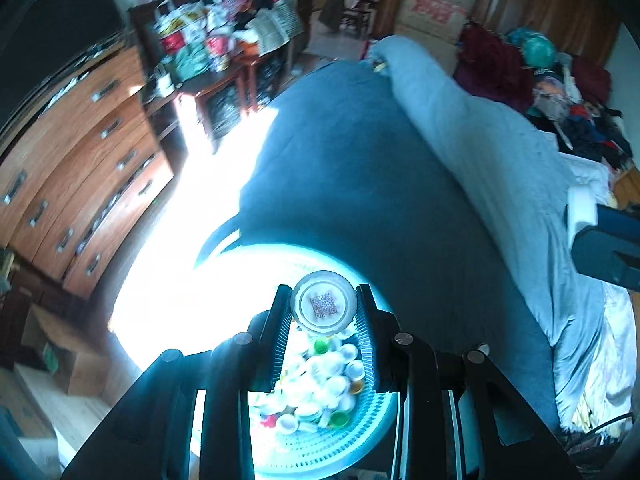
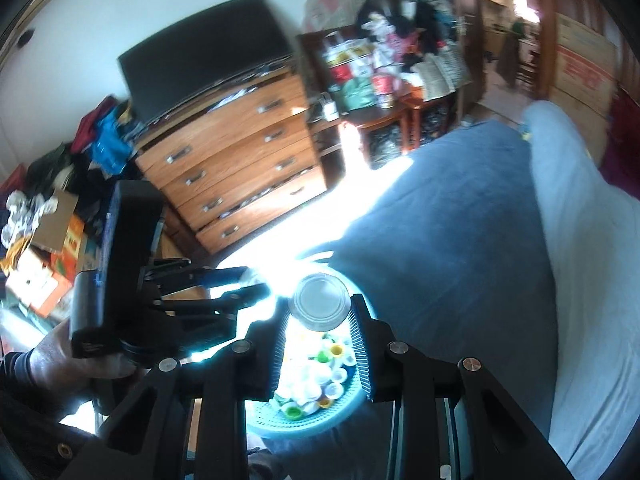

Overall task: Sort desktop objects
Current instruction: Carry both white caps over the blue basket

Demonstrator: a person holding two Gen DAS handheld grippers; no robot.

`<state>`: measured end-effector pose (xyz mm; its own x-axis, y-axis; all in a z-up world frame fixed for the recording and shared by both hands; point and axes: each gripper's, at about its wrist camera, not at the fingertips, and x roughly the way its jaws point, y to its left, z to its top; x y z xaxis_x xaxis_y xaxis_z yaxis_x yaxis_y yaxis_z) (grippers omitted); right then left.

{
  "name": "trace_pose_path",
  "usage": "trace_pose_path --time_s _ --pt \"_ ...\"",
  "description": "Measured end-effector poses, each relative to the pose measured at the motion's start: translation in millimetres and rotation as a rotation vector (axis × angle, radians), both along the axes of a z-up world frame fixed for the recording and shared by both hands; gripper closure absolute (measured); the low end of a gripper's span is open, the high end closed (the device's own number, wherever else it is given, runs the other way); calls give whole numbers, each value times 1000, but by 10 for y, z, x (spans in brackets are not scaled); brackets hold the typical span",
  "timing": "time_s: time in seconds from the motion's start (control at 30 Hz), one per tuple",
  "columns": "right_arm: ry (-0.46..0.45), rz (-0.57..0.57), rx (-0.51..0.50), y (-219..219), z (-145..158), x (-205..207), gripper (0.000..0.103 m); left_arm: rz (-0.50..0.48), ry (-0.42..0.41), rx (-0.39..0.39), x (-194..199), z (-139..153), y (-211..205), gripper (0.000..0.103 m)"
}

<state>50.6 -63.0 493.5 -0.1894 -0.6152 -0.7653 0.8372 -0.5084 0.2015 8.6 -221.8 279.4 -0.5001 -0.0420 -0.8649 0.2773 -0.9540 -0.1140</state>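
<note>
My left gripper (image 1: 323, 305) is shut on a white round lid with a QR code (image 1: 323, 304), held above a light blue perforated basket (image 1: 316, 454) full of several small bottle caps (image 1: 320, 384). My right gripper (image 2: 319, 307) is shut on a clear round lid (image 2: 319, 300), above the same basket (image 2: 320, 420) and its caps (image 2: 316, 380). The left gripper's body (image 2: 120, 272) shows at the left of the right wrist view, with the hand holding it.
The basket rests on a blue bedspread (image 1: 360, 168) beside a lighter blanket (image 1: 500, 168). A wooden chest of drawers (image 2: 240, 160) with a dark screen (image 2: 204, 64) stands beyond. A cluttered side table (image 1: 208, 52) is further back. Bright sunlight washes out the floor.
</note>
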Motion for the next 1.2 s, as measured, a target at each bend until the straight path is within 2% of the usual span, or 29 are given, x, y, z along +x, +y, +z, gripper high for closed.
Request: trace_pose_path --time_s 0.17,0.43,1.2 --pt "-17 59 28 -250 -124 121 70 63 -50 -10 123 -165 -250 76" --pt "-35 99 52 -509 -266 216 70 101 -68 -28 207 -221 -477 76" --pt "-57 83 85 -781 -375 99 69 63 -80 -4 154 -290 -710 76"
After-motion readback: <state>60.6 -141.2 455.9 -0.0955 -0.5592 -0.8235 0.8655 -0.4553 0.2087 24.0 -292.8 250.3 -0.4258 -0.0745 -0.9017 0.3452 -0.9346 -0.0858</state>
